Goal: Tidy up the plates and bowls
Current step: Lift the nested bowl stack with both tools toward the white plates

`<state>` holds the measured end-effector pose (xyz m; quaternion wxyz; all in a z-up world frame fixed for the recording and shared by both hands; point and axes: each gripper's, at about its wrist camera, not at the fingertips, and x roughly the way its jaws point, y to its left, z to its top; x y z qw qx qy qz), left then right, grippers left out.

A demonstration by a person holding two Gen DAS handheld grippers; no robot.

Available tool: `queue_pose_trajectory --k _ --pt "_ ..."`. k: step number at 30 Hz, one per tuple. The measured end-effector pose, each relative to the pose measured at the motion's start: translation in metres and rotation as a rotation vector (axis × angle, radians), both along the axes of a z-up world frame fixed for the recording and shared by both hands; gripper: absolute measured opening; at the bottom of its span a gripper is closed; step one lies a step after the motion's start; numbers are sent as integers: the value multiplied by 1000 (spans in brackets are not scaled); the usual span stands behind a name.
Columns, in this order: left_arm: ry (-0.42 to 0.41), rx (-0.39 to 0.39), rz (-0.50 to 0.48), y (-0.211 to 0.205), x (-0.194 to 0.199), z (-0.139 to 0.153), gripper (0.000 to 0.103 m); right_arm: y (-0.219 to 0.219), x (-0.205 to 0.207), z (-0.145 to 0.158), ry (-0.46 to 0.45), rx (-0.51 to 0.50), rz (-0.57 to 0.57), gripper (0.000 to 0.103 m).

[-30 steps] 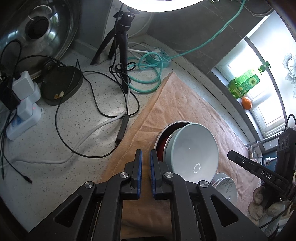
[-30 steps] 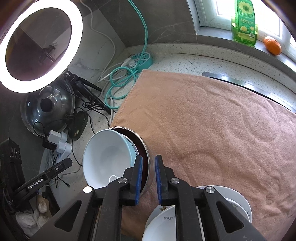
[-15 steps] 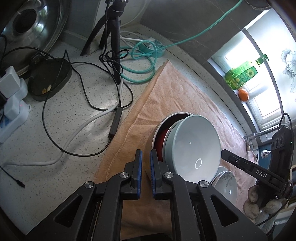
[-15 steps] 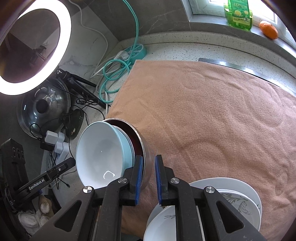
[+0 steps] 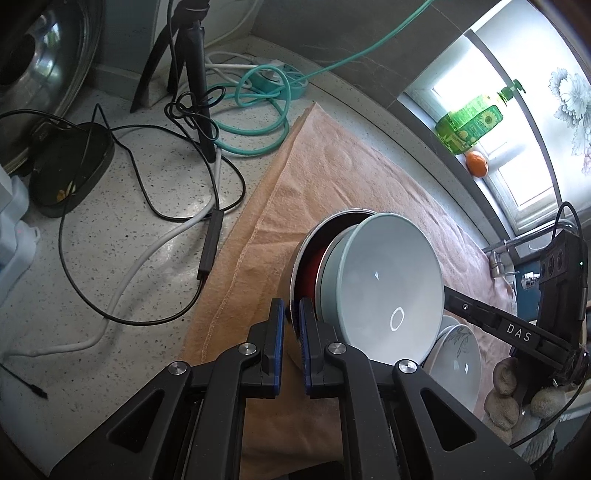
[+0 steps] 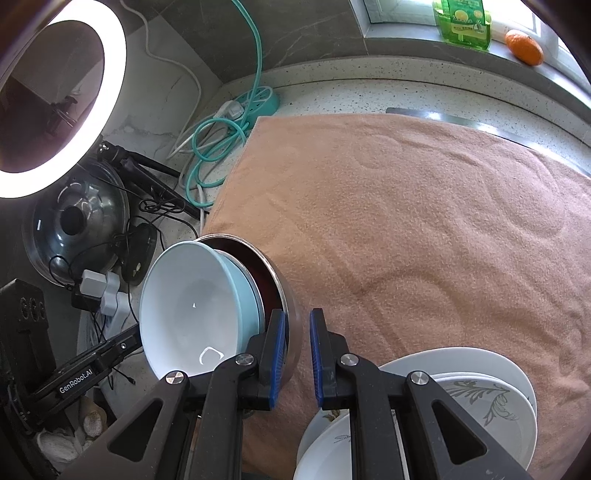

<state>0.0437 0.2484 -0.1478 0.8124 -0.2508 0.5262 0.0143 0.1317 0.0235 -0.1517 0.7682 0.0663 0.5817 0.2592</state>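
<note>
On the far left of the speckled desk [image 5: 122, 206] a steel pot lid [image 6: 75, 227] leans against the wall, with a small black dish [image 5: 70, 173] and a tangle of black and white cables [image 5: 147, 236] in front of it. A black tripod [image 5: 195, 74] stands behind them, carrying a lit ring light [image 6: 59, 96]. Just right of it lie a teal power strip [image 6: 258, 103] and its coiled teal cord.

A peach towel [image 6: 424, 229] covers the desk from there rightwards. Near its left edge a steel bowl [image 5: 301, 258] with a dark red inside is tilted on its side, and a pale blue bowl [image 5: 384, 280] with a white inside sits nested in it, also tilted.

The left gripper [image 5: 291, 317] has its blue-padded fingers [image 5: 279, 332] closed on the rim of the steel bowl. The right gripper [image 6: 297, 332] grips the same bowl's rim from the opposite side, its fingers [image 6: 279, 343] nearly closed with the steel wall between them.

To the right of the bowls, at the towel's near edge, white plates [image 6: 480, 384] with a grey leaf pattern are stacked. A smaller white dish [image 6: 325, 450] sits in front of them.

On the window ledge at far right stand a green bottle [image 6: 461, 22] with a sunflower label and an orange [image 6: 524, 46] beside it.
</note>
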Motion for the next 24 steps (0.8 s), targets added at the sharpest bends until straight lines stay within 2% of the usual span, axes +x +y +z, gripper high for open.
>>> queue_pose_trajectory --k 24 --pt "6 -9 23 4 5 -4 7 12 -1 -11 39 -5 42 10"
